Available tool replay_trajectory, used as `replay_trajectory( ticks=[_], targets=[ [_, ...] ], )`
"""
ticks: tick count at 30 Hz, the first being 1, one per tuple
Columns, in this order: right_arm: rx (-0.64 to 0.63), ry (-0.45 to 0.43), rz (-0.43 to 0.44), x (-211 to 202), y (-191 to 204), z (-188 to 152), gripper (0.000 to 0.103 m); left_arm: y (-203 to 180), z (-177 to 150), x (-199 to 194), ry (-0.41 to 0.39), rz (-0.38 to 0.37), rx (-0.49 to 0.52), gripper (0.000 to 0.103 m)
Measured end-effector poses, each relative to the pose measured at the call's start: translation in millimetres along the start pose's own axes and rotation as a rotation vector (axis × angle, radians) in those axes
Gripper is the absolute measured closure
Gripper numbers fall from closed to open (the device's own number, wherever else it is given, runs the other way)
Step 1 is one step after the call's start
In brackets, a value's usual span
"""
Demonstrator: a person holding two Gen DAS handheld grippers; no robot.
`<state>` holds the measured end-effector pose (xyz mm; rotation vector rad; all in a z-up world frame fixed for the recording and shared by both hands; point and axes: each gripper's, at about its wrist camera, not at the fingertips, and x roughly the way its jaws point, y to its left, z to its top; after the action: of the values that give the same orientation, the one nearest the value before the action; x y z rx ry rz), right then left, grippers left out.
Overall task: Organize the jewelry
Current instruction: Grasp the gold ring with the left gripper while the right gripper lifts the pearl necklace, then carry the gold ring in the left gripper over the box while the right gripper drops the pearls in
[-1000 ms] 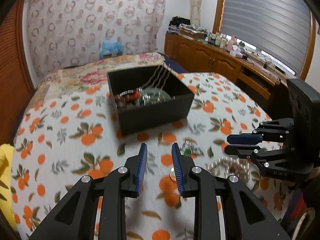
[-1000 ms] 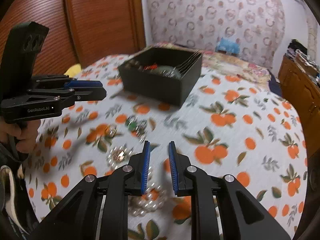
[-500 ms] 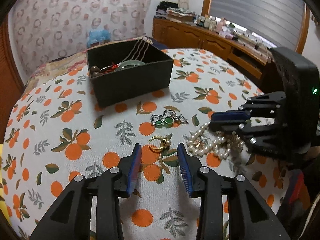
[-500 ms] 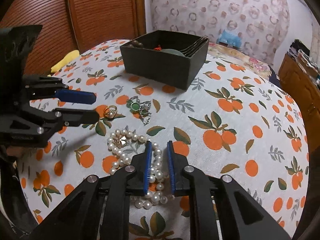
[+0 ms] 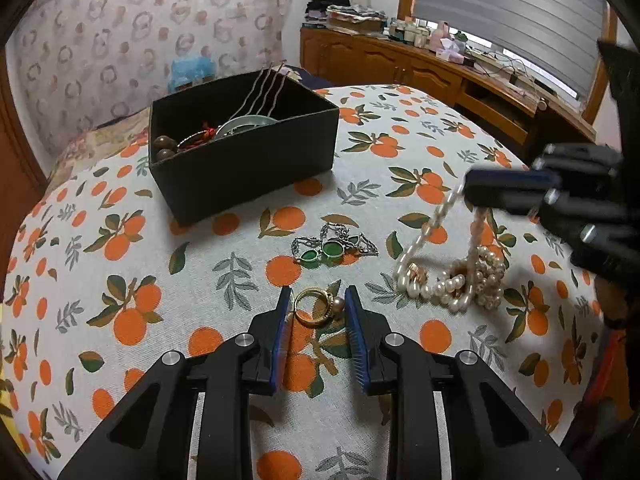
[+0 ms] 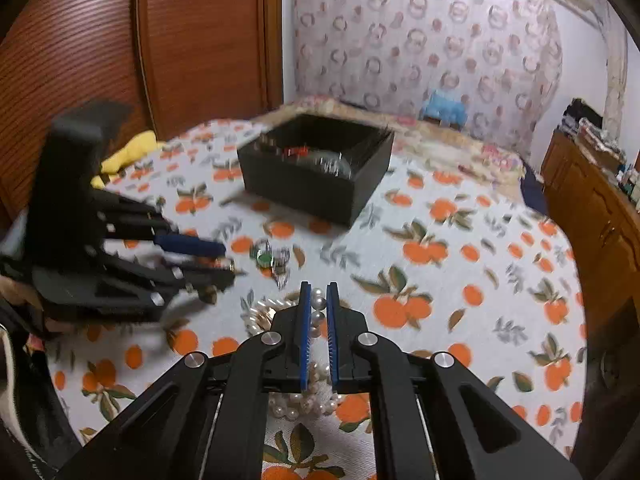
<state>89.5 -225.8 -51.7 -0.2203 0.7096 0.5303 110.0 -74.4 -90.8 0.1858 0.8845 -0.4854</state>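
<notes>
Since half a second ago my right gripper (image 6: 316,300) has pinched the pearl necklace (image 5: 452,276) and lifted one end, so a loop hangs off it while the rest lies heaped on the cloth. My left gripper (image 5: 314,306) has slid forward. It is open, holding nothing, with the gold ring (image 5: 316,306) between its fingers. Just past the ring lie the silver earrings with green stones (image 5: 330,244), flat and shiny. Further back sits the black box (image 5: 240,160), square, with beads and pins already inside. I think the job is partly done: necklace, ring and earrings are not yet in the box. The orange-print bedspread (image 5: 120,280) looks soft.
</notes>
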Motion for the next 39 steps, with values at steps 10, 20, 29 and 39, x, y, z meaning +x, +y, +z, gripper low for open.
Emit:
replay_trajectory(
  ticks=[10,20,29,39],
  targets=[
    [-0.013,-0.112,-0.01,-41.0,0.9,30.0,0.095,4.8,6.4,-25.3,-0.086,0.011,-0.033,0.079],
    [-0.047,-0.189,-0.029,-66.5,4.7,62.9,0.095,11.9,19.5,-64.7,-0.188,0.041,-0.057,0.079],
    [-0.076,-0.249,-0.066,-88.3,8.7,97.5,0.095,19.1,28.2,-86.7,-0.248,0.056,-0.068,0.079],
    [-0.105,-0.296,-0.121,-106.7,3.8,143.4,0.095,24.9,39.2,-103.2,-0.3,0.065,-0.071,0.079]
  ],
)
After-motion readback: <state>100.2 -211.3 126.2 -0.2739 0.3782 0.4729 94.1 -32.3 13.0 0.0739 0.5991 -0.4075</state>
